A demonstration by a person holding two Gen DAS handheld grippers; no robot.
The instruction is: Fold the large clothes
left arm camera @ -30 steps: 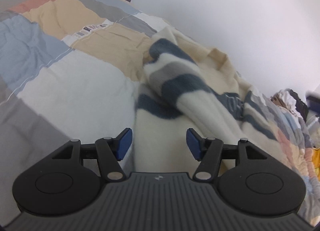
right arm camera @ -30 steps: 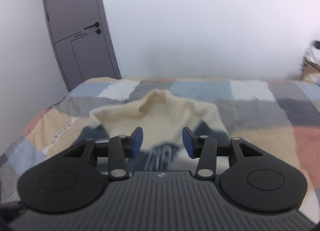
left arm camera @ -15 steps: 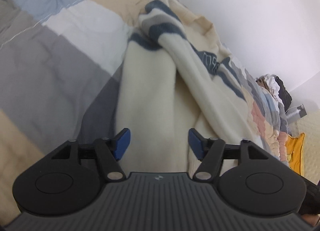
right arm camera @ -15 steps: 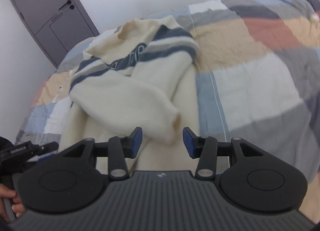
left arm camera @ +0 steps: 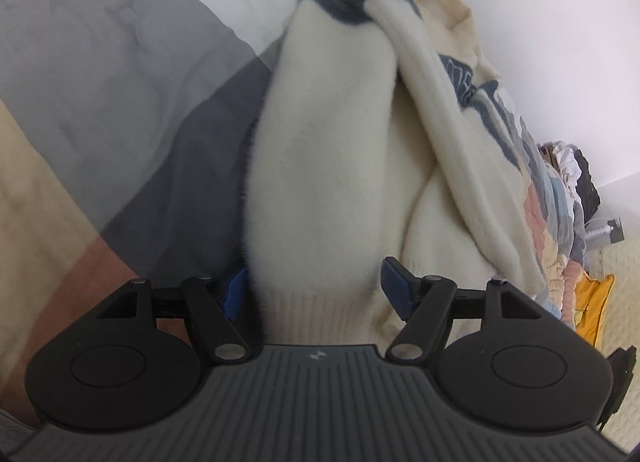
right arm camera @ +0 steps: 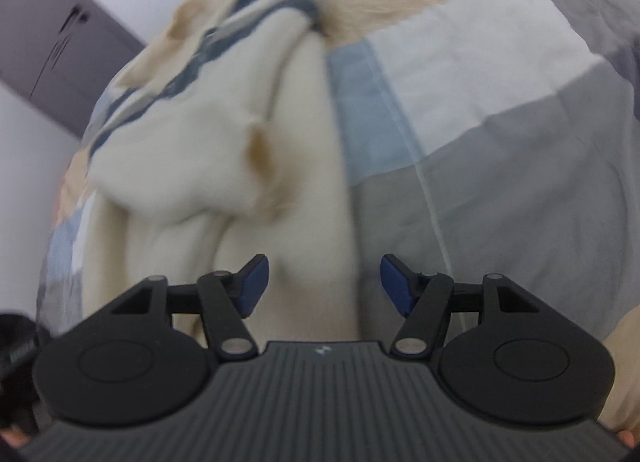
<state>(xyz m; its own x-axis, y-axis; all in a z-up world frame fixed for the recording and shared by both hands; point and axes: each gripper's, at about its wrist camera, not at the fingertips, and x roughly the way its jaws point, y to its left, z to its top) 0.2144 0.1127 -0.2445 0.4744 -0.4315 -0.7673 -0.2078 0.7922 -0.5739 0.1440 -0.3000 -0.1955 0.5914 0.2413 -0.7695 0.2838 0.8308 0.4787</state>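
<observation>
Knitwear like this cream sweater looks soft, light and floppy; its ribbed hem at six o'clock offers the firmest hold, lying ungripped between the left gripper's widening jaws, while the right gripper, jaws also widening, holds nothing.

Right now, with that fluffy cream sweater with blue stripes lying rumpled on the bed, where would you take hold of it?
Probably at the ribbed hem of the fluffy cream sweater with blue stripes, coming from the near edge. That band lies flat and firm between the open fingers of the left gripper, while the sleeves farther up lie bunched across the body.
</observation>
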